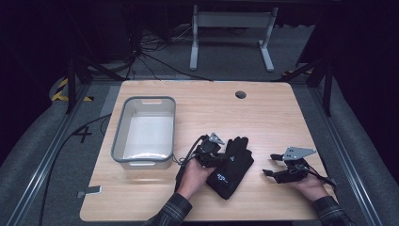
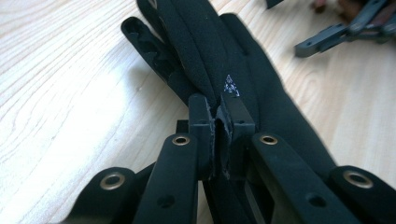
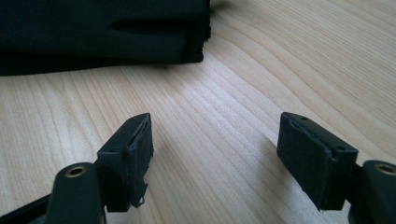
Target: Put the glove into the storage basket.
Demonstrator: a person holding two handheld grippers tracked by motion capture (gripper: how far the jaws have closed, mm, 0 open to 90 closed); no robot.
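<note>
The black gloves [image 1: 231, 165] are lying stacked near the middle of the wooden surface [image 1: 263, 113], toward its near edge, their fingers pointing far and their cuffs near. They are looking soft and limp, so they will probably be drooping and folding rather than keeping any shape when raised, and being light they should be needing little force. The cloth seems grippy, not slick. A pinch on a doubled fold near the cuff or palm is likely the best hold, since a single fingertip of cloth could be slipping free, or the lower glove could be staying behind.

The left gripper [image 2: 220, 122] is pressing its jaws almost together on a fold of the cloth, just below a small white logo [image 2: 229, 86]. The right gripper [image 1: 275, 165] is resting to the right of the gloves, apart from them, its jaws spread wide with nothing between them. A grey bin [image 1: 145, 132] is sitting to the left, looking empty.
</note>
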